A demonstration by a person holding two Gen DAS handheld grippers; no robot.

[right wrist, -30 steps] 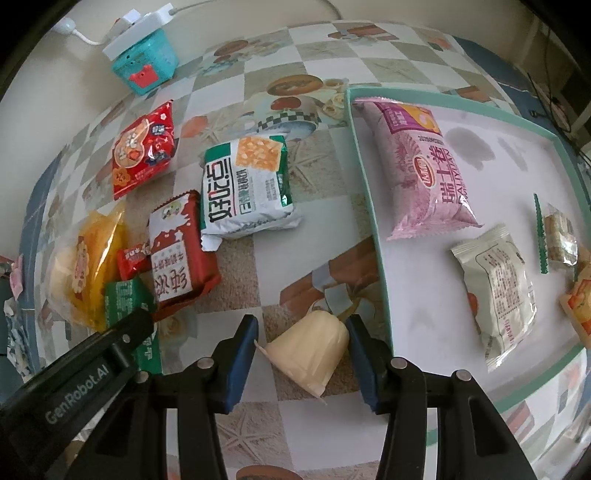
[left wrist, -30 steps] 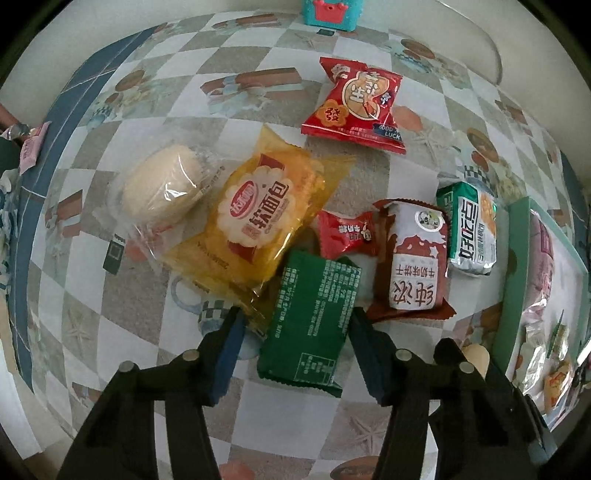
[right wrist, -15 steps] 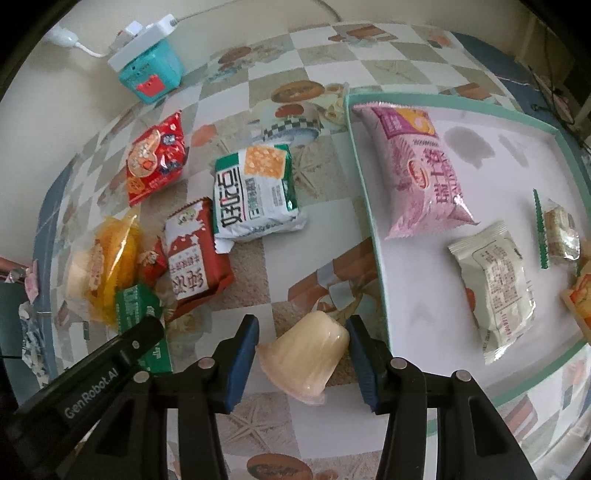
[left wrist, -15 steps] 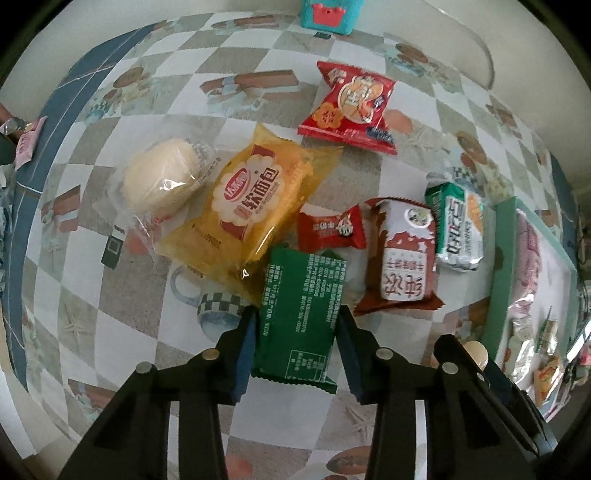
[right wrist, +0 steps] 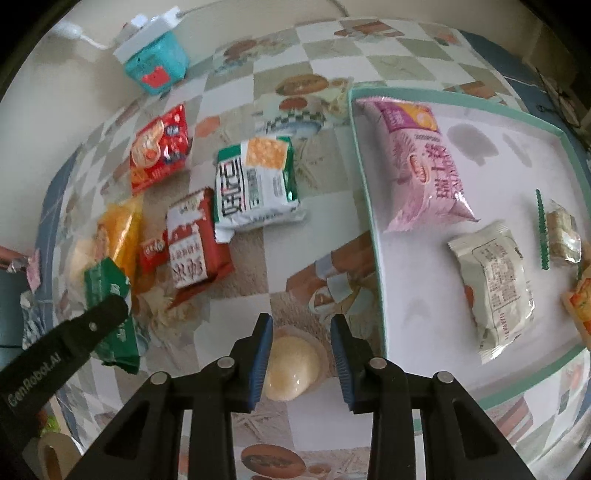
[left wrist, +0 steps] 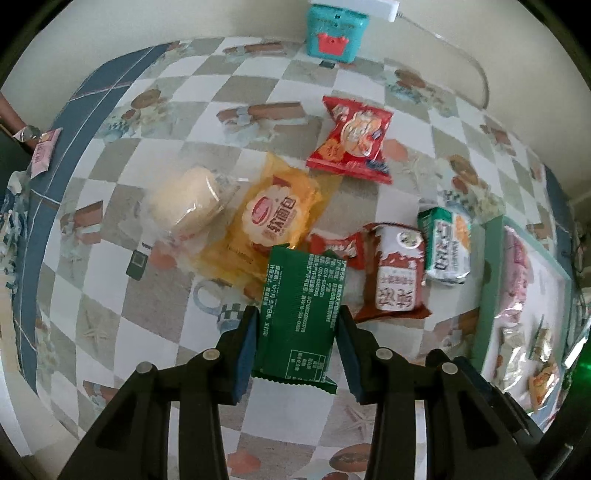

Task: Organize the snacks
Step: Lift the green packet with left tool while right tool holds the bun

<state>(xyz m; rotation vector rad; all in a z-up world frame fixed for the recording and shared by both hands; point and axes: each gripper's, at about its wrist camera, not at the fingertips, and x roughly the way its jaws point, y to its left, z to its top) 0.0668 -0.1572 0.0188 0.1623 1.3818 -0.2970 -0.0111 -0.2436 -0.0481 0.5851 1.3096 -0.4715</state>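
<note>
My left gripper (left wrist: pixel 297 317) is shut on a dark green snack packet (left wrist: pixel 301 306) and holds it just above the checked tablecloth, its top edge in front of the yellow bread packet (left wrist: pixel 273 218). In the right wrist view the same green packet (right wrist: pixel 105 284) hangs at the far left. My right gripper (right wrist: pixel 301 332) is shut on a pale yellow jelly cup (right wrist: pixel 291 365), which lies on its side on the table, close to the left rim of the teal tray (right wrist: pixel 373 236).
On the cloth lie a wrapped bun (left wrist: pixel 188 203), a red packet (left wrist: pixel 351 140), a small red candy (left wrist: pixel 336 247), a red-white packet (left wrist: pixel 395 273) and a green-white packet (left wrist: pixel 447 243). The tray holds a pink packet (right wrist: pixel 421 162) and a white packet (right wrist: pixel 495 284). A teal box (left wrist: pixel 336 29) stands by the wall.
My left gripper closed on the green packet and lifted it off the table. My right gripper's pads closed in on the jelly cup, which turned between them.
</note>
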